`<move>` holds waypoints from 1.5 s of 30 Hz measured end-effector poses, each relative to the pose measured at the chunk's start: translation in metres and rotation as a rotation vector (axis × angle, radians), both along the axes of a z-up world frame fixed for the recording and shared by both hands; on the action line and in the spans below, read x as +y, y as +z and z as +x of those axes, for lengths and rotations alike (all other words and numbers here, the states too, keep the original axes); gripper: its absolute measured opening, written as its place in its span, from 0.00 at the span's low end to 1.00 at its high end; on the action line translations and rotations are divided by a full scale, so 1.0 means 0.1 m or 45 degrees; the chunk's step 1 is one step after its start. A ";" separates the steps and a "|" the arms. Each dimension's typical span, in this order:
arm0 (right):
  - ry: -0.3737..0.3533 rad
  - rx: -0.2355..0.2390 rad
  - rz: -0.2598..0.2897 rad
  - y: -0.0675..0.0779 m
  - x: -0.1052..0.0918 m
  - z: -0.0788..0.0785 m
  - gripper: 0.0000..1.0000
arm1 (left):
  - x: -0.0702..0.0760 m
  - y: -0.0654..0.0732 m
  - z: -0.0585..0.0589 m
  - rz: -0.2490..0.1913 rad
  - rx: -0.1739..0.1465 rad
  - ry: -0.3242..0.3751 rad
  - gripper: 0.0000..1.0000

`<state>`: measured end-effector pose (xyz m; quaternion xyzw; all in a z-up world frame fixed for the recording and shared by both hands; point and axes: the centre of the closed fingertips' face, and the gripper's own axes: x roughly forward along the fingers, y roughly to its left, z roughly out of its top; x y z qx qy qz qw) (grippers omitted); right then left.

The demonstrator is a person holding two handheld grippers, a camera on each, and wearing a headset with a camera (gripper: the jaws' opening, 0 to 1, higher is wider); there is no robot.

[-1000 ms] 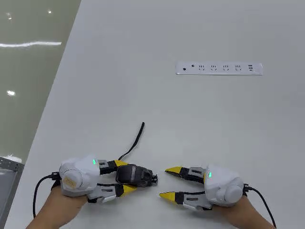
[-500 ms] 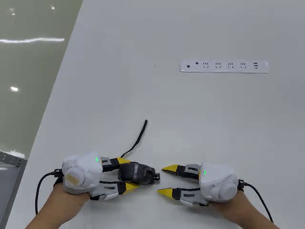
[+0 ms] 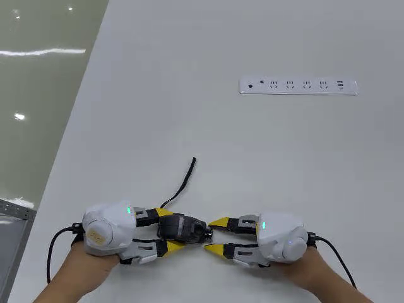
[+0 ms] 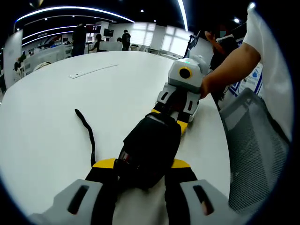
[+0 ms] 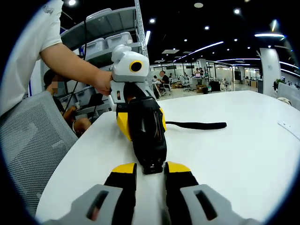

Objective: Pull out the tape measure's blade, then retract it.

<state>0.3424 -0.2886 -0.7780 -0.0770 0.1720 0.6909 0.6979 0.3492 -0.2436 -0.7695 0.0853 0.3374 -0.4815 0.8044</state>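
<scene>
Head view: you're bringing the right gripper [image 3: 213,235] in from 3 o'clock, and its fingers are narrowing to bracket the nose of the tape measure [image 3: 183,228], not yet pinching it. Your left gripper [image 3: 169,230] is clamping it between its fingers, low on the desk [image 3: 252,158] toward 6 o'clock, strap [image 3: 183,180] trailing to 12. Nothing is drawn out yet, so the pull is only now being set up

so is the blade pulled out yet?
No: the tape measure, clamped in the left gripper, shows no blade drawn out toward the right gripper.
</scene>
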 end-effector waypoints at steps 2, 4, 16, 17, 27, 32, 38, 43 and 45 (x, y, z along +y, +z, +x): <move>0.009 -0.011 -0.002 -0.01 0.00 -0.01 0.21 | 0.00 0.00 0.00 0.002 -0.001 -0.003 0.36; 0.017 -0.008 -0.004 -0.01 0.00 -0.01 0.20 | 0.00 0.00 0.00 0.002 -0.001 -0.005 0.36; 0.040 0.005 -0.001 -0.01 -0.02 0.00 0.18 | -0.01 -0.01 0.00 0.003 -0.001 -0.011 0.36; 0.041 0.012 0.000 -0.01 -0.02 0.00 0.18 | -0.01 -0.01 0.00 0.002 -0.001 -0.011 0.36; 0.043 0.063 0.001 -0.01 -0.04 0.03 0.15 | -0.01 -0.01 0.00 -0.002 0.003 -0.014 0.36; 0.054 0.051 0.003 -0.01 -0.04 0.02 0.15 | -0.01 -0.02 0.00 -0.002 0.004 -0.012 0.36; 0.049 0.040 0.007 0.00 -0.03 0.02 0.14 | 0.00 -0.03 0.00 0.000 0.006 -0.010 0.36; 0.047 0.042 0.009 0.00 -0.03 0.02 0.14 | 0.00 -0.03 0.00 0.001 0.006 -0.007 0.36; 0.050 0.034 0.008 0.00 -0.03 0.01 0.14 | 0.00 -0.03 0.00 0.001 0.006 -0.007 0.36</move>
